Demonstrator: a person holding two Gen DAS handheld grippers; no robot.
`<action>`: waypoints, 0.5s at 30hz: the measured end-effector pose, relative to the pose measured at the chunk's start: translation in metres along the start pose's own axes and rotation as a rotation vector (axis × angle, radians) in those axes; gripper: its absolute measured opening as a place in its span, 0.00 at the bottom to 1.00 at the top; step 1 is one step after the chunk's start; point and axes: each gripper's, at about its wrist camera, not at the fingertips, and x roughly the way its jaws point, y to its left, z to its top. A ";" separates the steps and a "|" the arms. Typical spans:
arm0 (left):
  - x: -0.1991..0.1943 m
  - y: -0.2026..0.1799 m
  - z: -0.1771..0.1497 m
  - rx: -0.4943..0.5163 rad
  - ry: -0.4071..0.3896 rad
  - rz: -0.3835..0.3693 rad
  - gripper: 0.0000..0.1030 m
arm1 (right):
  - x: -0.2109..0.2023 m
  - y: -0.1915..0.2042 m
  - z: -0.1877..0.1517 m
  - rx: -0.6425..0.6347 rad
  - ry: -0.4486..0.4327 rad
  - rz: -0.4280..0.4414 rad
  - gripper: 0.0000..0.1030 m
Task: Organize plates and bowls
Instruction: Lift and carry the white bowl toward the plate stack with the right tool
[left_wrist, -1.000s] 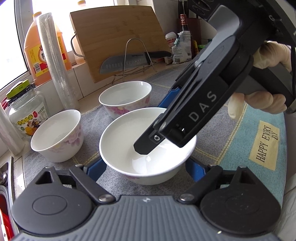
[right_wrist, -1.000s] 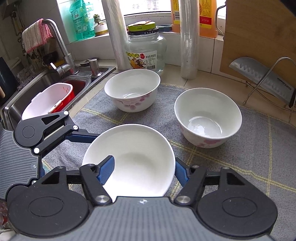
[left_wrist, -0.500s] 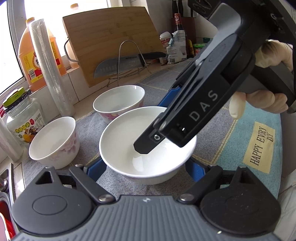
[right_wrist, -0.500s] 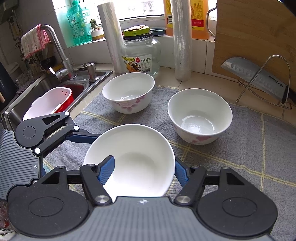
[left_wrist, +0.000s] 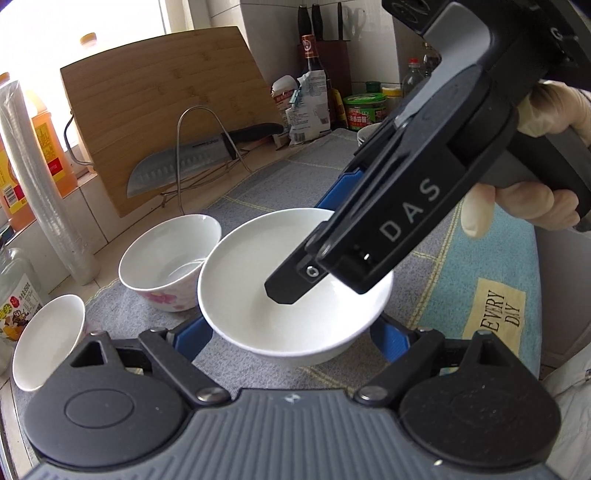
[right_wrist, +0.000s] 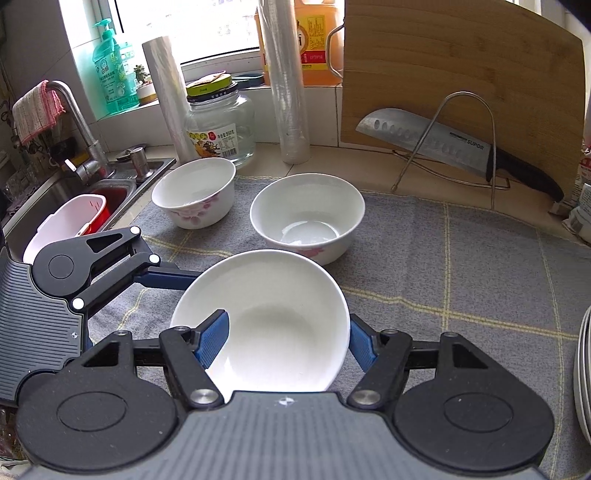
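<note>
**Bowl held on both sides, ready to be nested**

Bowl (right_wrist: 273, 317) sits at centre frame in both views, seemingly just off the grey mat (right_wrist: 461, 266), though a gap is hard to confirm. The left gripper (left_wrist: 291, 332) straddles it, one blue finger on each side of the wall. The right gripper (right_wrist: 284, 339) grips the rim, its left finger (right_wrist: 212, 338) inside the bowl and the other outside. Both look closed on it.

The step appears to be stacking. Keep the bowl level, carry it over the nearer floral bowl (right_wrist: 308, 214) at upper centre of the right view, centre it, then lower straight down before letting go. Glazed porcelain slips easily, so release one gripper at a time.

A second floral bowl (right_wrist: 194, 194) stands at upper left, near the sink (right_wrist: 55, 192). The counter (right_wrist: 369, 162) behind carries a board (right_wrist: 461, 74) and knife (right_wrist: 443, 144) at upper right, and a jar (right_wrist: 221, 122). Plate edges (right_wrist: 583, 376) show at the right margin.
</note>
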 end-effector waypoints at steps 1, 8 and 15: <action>0.003 -0.003 0.003 0.005 -0.003 -0.007 0.89 | -0.003 -0.005 -0.001 0.007 -0.001 -0.006 0.72; 0.027 -0.019 0.026 0.031 -0.025 -0.058 0.89 | -0.018 -0.038 -0.011 0.045 -0.011 -0.069 0.72; 0.053 -0.036 0.049 0.053 -0.042 -0.105 0.89 | -0.028 -0.070 -0.018 0.088 -0.017 -0.135 0.72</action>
